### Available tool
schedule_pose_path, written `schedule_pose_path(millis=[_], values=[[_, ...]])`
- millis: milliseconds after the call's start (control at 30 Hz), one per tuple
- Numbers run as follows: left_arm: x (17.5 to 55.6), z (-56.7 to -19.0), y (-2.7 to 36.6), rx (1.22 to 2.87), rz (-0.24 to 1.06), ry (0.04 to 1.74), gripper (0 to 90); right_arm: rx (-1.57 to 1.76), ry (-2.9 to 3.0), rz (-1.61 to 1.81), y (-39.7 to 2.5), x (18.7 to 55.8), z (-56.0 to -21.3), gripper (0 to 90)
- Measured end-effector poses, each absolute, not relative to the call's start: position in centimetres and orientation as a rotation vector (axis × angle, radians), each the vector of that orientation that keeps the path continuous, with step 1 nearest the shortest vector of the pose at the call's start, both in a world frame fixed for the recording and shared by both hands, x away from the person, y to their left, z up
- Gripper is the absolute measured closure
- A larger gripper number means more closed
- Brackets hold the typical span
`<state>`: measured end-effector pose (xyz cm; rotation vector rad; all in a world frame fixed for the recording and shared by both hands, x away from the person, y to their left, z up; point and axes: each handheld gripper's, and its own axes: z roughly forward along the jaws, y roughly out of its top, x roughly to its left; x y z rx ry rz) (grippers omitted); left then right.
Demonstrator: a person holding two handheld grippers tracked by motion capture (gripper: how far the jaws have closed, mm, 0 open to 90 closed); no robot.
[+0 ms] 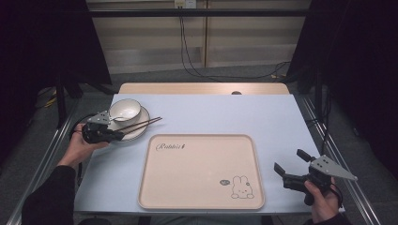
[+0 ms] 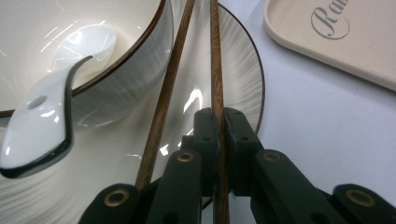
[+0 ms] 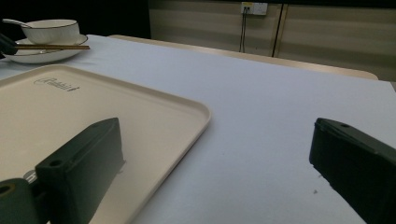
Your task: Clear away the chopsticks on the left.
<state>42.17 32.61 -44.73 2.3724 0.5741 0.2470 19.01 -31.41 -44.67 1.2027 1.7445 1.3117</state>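
Note:
At the table's left, a white bowl stands on a white plate, with a white spoon resting in the bowl. Two brown chopsticks lie across the plate's rim. My left gripper is shut on one chopstick; the other chopstick lies loose just beside its jaws. My right gripper hovers open and holds nothing, near the right edge of the beige tray.
The beige tray, printed with "Rabbit" and a bunny, lies bare at the front middle. A pale blue mat covers the table. In the right gripper view the bowl and plate stand far off to the left.

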Motion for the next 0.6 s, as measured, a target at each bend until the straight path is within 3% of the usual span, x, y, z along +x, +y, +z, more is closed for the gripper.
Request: schedule_pose_path(millis=[600], values=[[40.1, -42.8, 32.4, 2.229, 0.190, 0.680, 84.4, 1.197, 1.740, 1.317, -31.4, 19.0, -44.6, 2.4]])
